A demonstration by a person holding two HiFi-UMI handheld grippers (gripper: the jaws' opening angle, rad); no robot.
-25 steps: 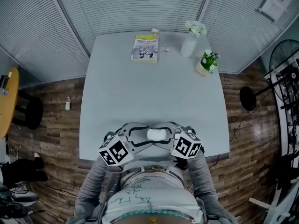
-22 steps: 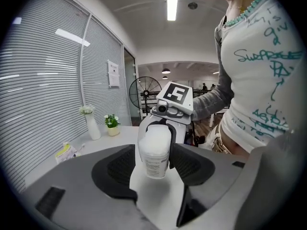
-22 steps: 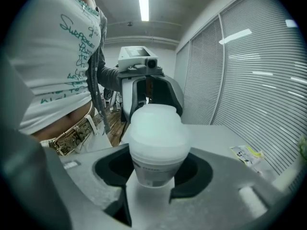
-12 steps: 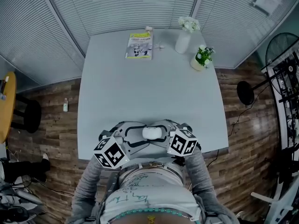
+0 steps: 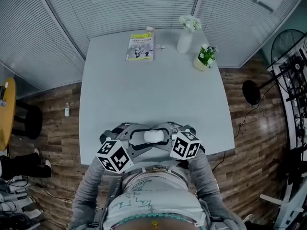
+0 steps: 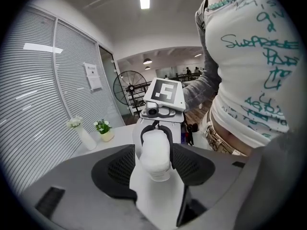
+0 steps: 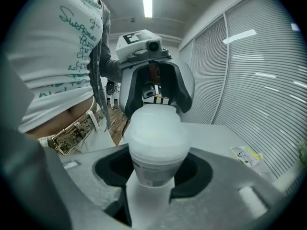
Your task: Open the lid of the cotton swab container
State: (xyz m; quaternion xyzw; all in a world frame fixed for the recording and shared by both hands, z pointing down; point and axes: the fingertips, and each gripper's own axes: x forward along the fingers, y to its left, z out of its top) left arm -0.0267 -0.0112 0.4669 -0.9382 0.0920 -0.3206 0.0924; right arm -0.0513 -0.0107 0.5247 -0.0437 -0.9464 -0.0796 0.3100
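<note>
A white cotton swab container (image 5: 154, 136) lies crosswise just above the near edge of the grey table (image 5: 153, 95), held between both grippers. My left gripper (image 5: 144, 138) grips its left end and my right gripper (image 5: 166, 137) grips its right end. In the left gripper view the container (image 6: 154, 152) sits between the dark pads (image 6: 115, 171) of the left gripper (image 6: 153, 163), with the right gripper's marker cube (image 6: 165, 92) beyond. In the right gripper view the labelled end of the container (image 7: 156, 147) is clamped in the right gripper (image 7: 156, 172). The lid looks closed.
A booklet (image 5: 140, 47), a white vase of flowers (image 5: 184, 40) and a small potted plant (image 5: 202, 59) stand along the table's far side. The person's torso (image 5: 153, 200) is right behind the grippers. A fan (image 5: 288, 47) stands on the floor at the right.
The head view has drifted a little, so the table sits slightly left and higher. Both grippers keep the same hold on the container.
</note>
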